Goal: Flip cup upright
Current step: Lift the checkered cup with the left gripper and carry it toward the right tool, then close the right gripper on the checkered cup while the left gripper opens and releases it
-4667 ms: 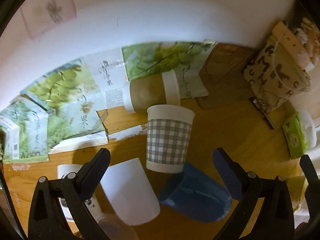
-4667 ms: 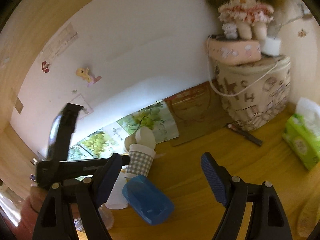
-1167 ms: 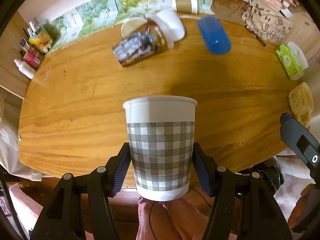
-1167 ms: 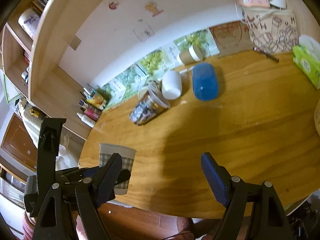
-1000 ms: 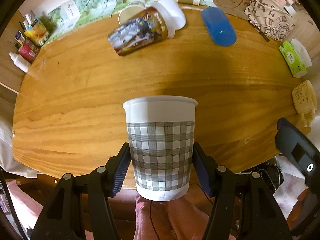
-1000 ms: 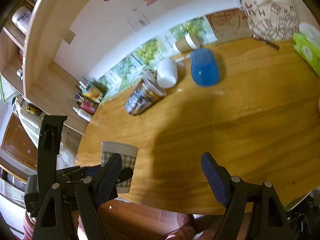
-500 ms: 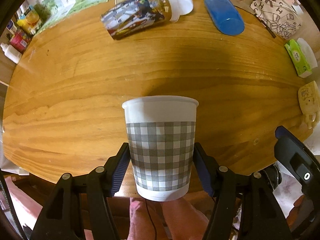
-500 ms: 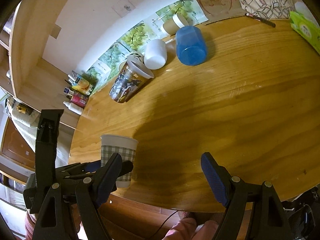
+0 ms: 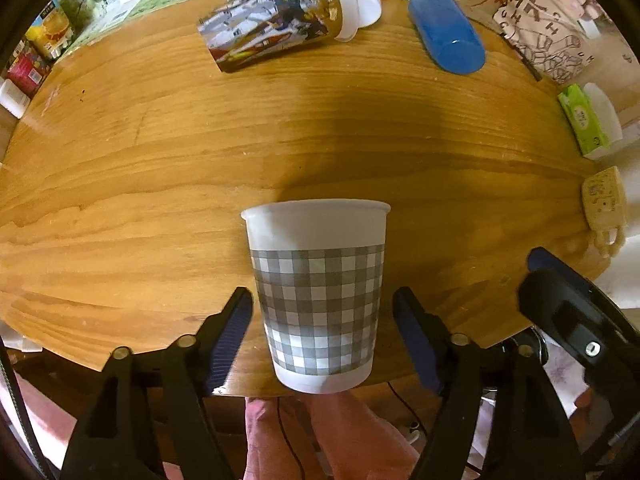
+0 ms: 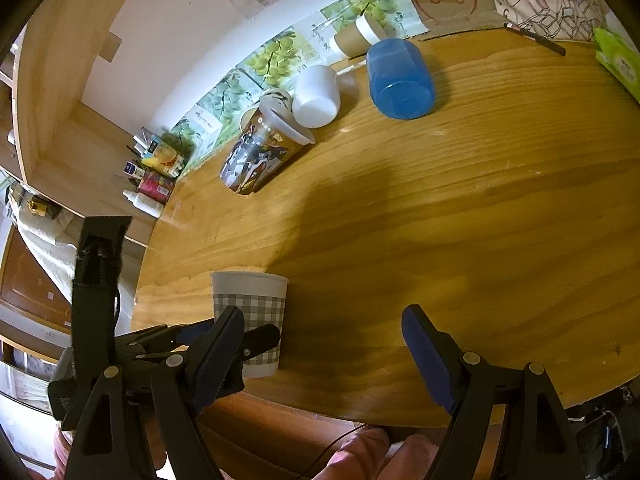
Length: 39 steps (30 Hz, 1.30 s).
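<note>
Warm, dim light; a broad shadow crosses the table [image 9: 120, 168] (fisheye edges bend, corners black).

The left wrist camera sits low at the near edge of the wooden surface [image 9: 160, 152], looking across it toward the back wall, very close to the checked cup [image 9: 318, 296]. The right wrist camera looks from higher and further right, angled leftward. Both share the cup [image 10: 250, 320], the blue tumbler [image 10: 400, 80] and the left claw [image 10: 224, 344].
</note>
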Each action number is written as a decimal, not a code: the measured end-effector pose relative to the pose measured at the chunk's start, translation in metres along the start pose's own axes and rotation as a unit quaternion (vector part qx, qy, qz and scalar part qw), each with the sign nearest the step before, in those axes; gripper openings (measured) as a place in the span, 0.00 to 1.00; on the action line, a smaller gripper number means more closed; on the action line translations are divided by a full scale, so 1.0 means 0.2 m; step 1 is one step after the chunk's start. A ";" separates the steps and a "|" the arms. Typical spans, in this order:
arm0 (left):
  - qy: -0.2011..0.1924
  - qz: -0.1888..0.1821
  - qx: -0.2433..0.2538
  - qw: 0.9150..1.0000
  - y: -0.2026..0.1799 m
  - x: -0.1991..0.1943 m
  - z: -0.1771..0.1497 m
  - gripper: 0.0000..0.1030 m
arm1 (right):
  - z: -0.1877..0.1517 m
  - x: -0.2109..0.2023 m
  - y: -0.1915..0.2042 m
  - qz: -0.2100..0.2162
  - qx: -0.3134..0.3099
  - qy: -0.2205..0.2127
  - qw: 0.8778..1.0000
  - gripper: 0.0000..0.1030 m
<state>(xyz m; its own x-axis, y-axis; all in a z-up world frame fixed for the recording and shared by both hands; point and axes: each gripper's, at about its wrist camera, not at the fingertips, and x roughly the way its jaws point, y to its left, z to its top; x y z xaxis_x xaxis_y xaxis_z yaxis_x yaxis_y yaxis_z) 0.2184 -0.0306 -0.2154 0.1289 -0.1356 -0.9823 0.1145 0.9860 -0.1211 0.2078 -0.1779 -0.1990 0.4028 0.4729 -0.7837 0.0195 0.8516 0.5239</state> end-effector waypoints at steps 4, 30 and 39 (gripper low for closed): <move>-0.020 -0.020 0.005 1.000 0.04 -0.07 -0.01 0.80 | 0.01 0.03 0.03 0.000 -0.003 0.008 1.000 0.79; -0.097 -0.017 0.049 0.994 0.44 -0.28 -0.12 0.80 | 0.02 0.30 0.37 -0.038 -0.015 0.039 0.998 0.79; -0.110 -0.021 0.068 0.991 0.58 -0.30 -0.18 0.80 | -0.01 0.43 0.45 -0.103 -0.016 0.057 0.993 0.79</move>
<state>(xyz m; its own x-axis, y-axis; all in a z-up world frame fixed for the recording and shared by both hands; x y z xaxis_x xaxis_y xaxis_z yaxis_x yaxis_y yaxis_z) 0.1878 0.0959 -0.1767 0.3305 -0.2095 -0.9202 0.2550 0.9586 -0.1266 0.2425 -0.0605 -0.2206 0.2875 0.3080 -0.9069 0.0616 0.9390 0.3384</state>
